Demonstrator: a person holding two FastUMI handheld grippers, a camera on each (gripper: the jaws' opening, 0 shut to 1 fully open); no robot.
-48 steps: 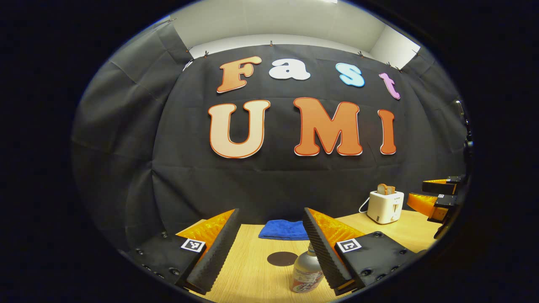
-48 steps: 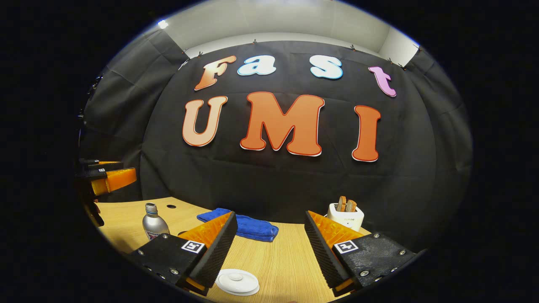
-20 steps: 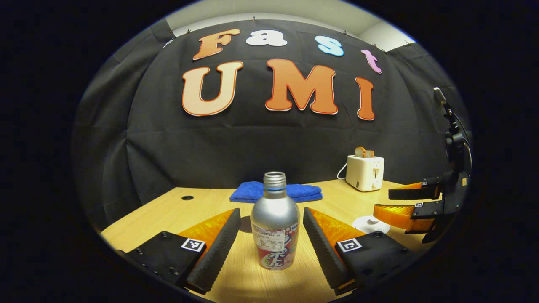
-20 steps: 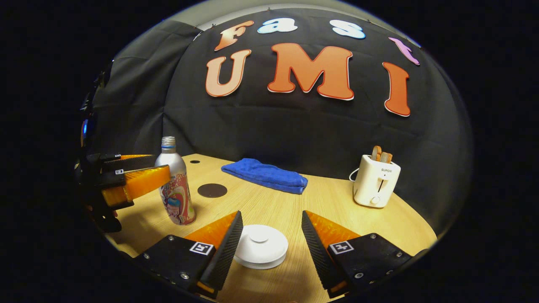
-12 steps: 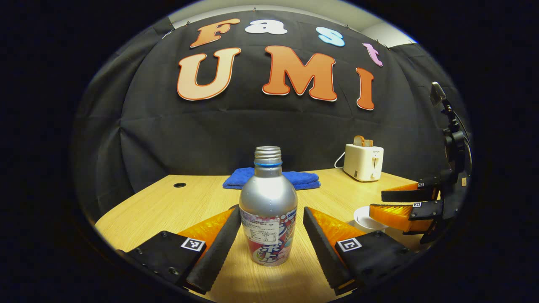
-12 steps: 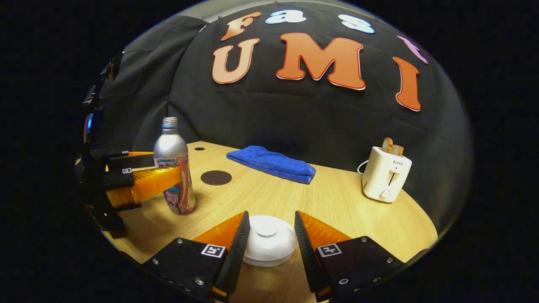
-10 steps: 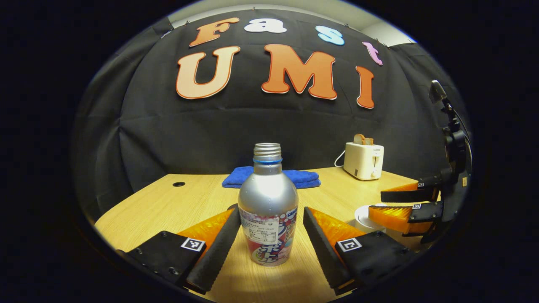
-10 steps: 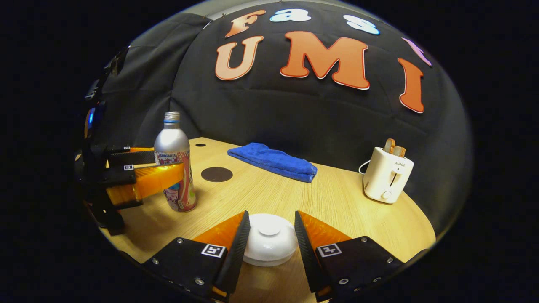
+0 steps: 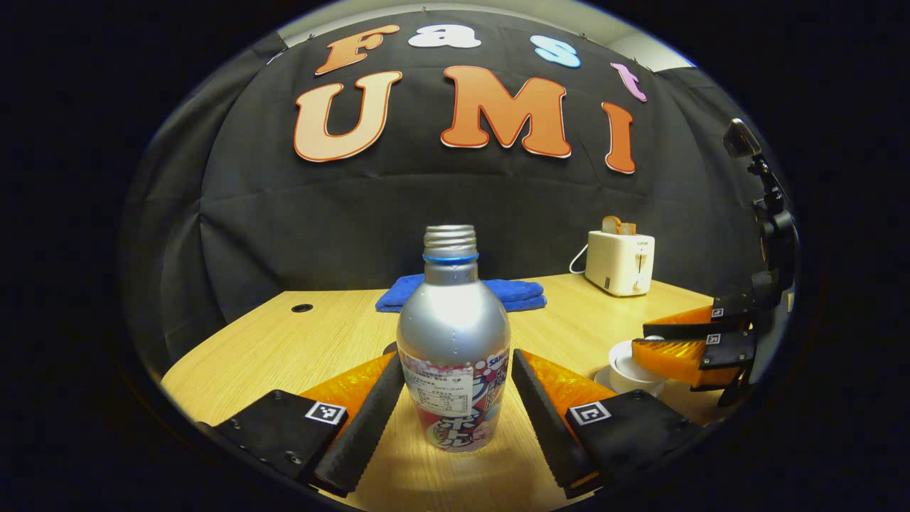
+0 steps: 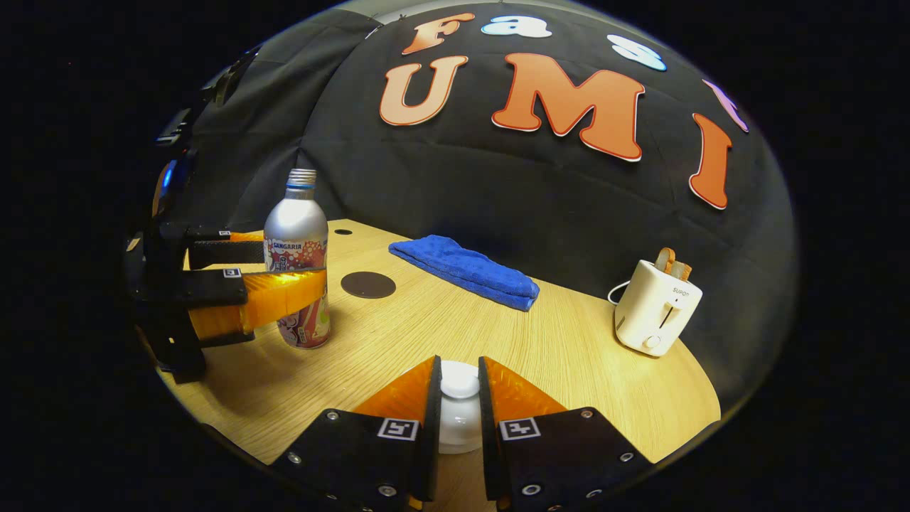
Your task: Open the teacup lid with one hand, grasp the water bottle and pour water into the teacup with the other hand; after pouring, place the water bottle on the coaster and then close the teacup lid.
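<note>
The right gripper (image 10: 458,398) has pinched in on the lid (image 10: 459,390), hiding the teacup beneath. The left gripper (image 9: 455,387), still spread, now stands closer around the bottle (image 9: 453,355); contact unclear.

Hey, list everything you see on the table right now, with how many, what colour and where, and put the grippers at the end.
table: one, light wood, under everything.
water bottle: one, silver with a printed label, uncapped, upright between the left gripper's fingers.
coaster: one, dark round disc, on the table just beyond the bottle.
teacup lid: one, white with a knob, on the teacup, between the right gripper's fingers.
cloth: one, blue, folded, near the back wall.
toaster: one, white, bread in its slots, far right.
left gripper: one, open, fingers either side of the bottle.
right gripper: one, fingers closed in on the lid's knob.
</note>
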